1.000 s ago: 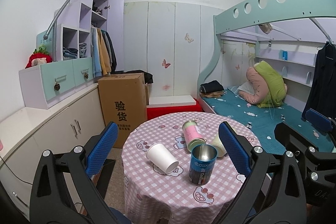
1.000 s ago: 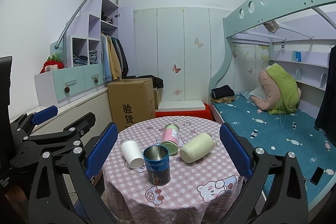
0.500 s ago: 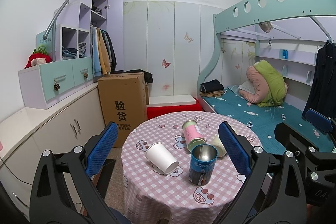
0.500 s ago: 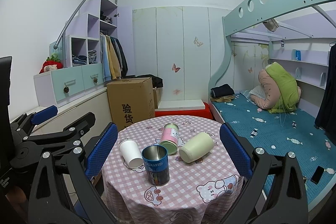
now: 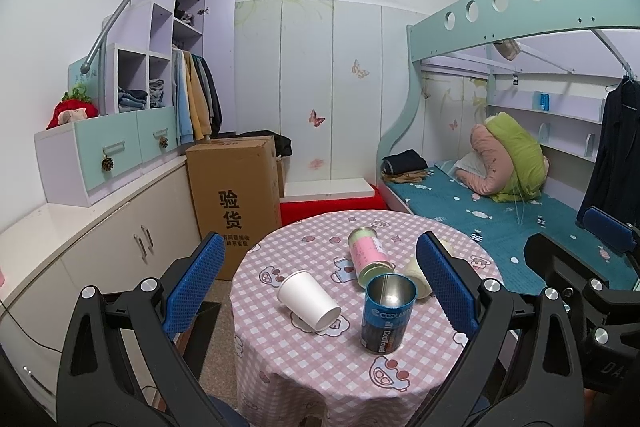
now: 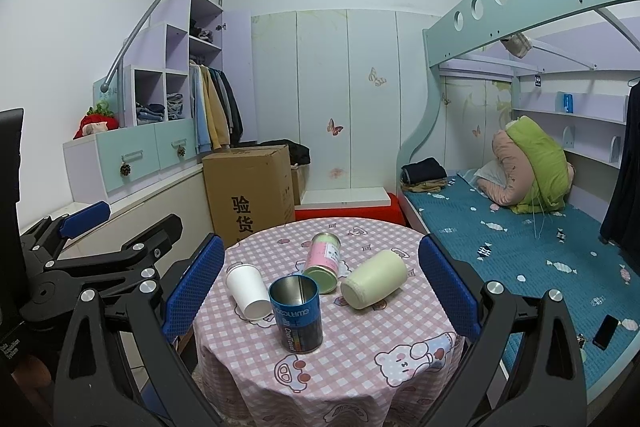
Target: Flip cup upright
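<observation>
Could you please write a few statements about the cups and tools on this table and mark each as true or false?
1. The blue can stands upright with its mouth open to the top. True.
2. The white cup stands upright. False: it lies on its side on the table.
3. The left tool holds the white cup. False: its jaws are open and hold nothing.
4. The pink can lies on its side behind the blue can. True.
5. The cream cup lies on the bed. False: it lies on the table, to the right of the pink can.
6. The right tool is open and touches no cup. True.
</observation>
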The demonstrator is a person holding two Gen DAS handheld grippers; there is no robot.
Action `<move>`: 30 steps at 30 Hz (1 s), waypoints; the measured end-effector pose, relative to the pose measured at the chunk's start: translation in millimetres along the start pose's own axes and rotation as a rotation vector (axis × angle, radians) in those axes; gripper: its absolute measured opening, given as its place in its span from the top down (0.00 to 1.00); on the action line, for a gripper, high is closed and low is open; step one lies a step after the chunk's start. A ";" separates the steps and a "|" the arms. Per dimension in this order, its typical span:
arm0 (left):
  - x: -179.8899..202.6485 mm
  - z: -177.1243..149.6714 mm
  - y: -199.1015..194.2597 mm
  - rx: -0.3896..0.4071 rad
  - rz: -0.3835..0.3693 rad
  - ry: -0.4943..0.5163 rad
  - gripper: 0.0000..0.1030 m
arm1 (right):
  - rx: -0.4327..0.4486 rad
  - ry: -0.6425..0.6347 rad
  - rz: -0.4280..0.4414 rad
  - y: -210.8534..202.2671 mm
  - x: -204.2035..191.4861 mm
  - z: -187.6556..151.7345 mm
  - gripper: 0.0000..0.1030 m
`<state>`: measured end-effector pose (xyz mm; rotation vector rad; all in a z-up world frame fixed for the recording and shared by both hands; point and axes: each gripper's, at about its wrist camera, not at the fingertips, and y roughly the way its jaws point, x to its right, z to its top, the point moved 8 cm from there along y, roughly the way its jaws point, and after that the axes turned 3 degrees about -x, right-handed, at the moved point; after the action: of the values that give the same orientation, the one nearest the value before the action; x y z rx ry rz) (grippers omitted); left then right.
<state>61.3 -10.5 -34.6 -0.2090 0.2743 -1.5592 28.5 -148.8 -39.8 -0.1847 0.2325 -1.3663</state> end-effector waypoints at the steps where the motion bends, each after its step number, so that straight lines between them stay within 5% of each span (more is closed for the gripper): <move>1: 0.1 -0.4 1.5 0.000 0.002 0.001 0.06 | 0.000 0.000 0.000 0.1 0.0 0.1 0.09; 30: -1.9 -9.6 8.1 0.004 0.004 -0.002 0.06 | -0.008 0.003 -0.001 5.6 0.4 -2.6 0.09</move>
<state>66.2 -8.2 -46.1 -0.2068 0.2696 -1.5555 33.2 -148.1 -43.8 -0.1892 0.2402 -1.3666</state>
